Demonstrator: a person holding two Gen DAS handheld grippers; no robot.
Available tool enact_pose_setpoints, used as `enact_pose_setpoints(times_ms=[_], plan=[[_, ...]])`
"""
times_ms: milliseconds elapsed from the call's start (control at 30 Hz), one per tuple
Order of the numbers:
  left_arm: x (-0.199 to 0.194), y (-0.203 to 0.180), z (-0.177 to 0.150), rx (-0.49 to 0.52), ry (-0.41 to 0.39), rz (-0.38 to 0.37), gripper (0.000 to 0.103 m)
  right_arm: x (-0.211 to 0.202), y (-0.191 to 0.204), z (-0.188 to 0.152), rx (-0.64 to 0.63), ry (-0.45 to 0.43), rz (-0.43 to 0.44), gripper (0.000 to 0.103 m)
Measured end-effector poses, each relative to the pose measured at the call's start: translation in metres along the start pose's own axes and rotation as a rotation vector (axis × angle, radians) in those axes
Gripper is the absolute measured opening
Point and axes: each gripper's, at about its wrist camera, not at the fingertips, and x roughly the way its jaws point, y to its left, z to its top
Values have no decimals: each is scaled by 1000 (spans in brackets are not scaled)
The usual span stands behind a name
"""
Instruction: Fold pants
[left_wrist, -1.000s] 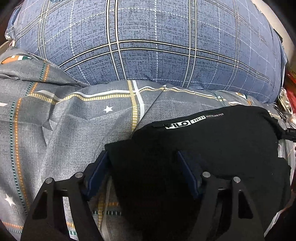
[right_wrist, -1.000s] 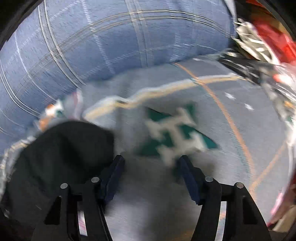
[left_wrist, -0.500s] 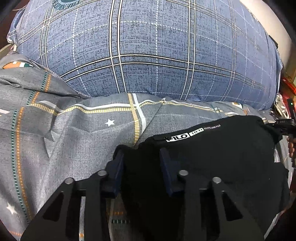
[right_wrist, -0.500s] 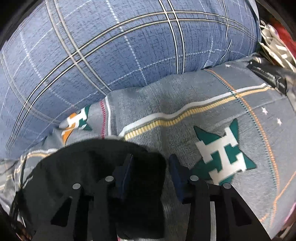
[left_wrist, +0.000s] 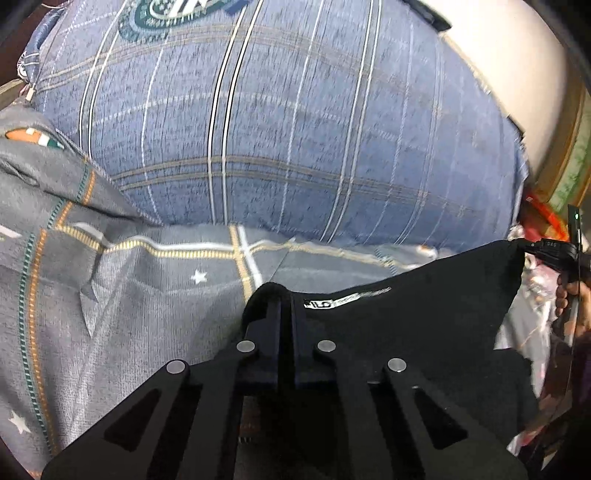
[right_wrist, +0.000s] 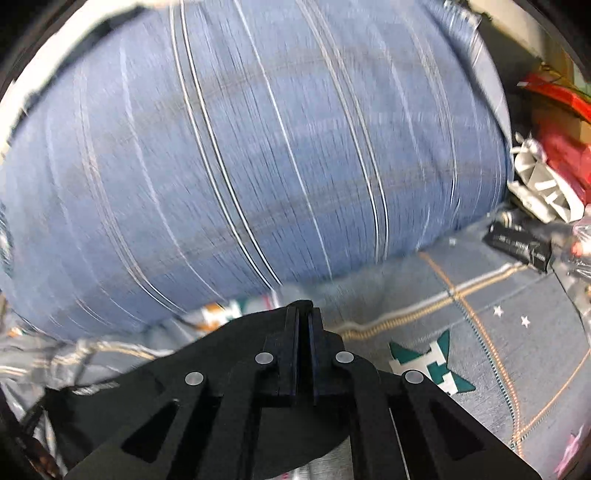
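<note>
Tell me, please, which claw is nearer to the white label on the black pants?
Left. The left claw is shut on the pants right beside the white label. The right claw grips the far corner, away from the label.

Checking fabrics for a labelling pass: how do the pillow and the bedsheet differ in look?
The pillow is blue with thin crossing lines; the bedsheet is grey with yellow-and-white bands and white stars. The pillow bulges high; the bedsheet lies low and creased. Both are line-patterned cloth, and they meet behind the pants.
</note>
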Motion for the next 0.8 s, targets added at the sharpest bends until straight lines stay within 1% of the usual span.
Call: enact_pose_setpoints(times_ms=[100,233,333,400,433,533,600,700,800], plan=[[-8,6,4,-14,-6,-12,3,-23,2,0,39,-80,50,3],[-9,19,5,-73,-2,-46,3,-45,-4,-24,100,-155,121,3],[-11,20,5,-85,-5,-67,3,-46,-9,-53,138,-179,142,3],[-13,17,5,-72,-10,-77,3,-43,-13,-69,161,-175,158,3],[-12,16,4,-70,-13,-84,3,-39,-16,-74,168,-162,153,3],[-15,13,6,-75,-24,-112,3,-41,-28,-72,185,-160,132,3],[-21,9,7,-68,-34,-121,3,-52,-38,-66,220,-181,143,3],[-36,4,5,-62,-58,-155,3,-81,-48,-56,236,-239,148,3],[-58,-2,1,-55,-92,-197,3,-113,-56,-54,231,-289,146,3]])
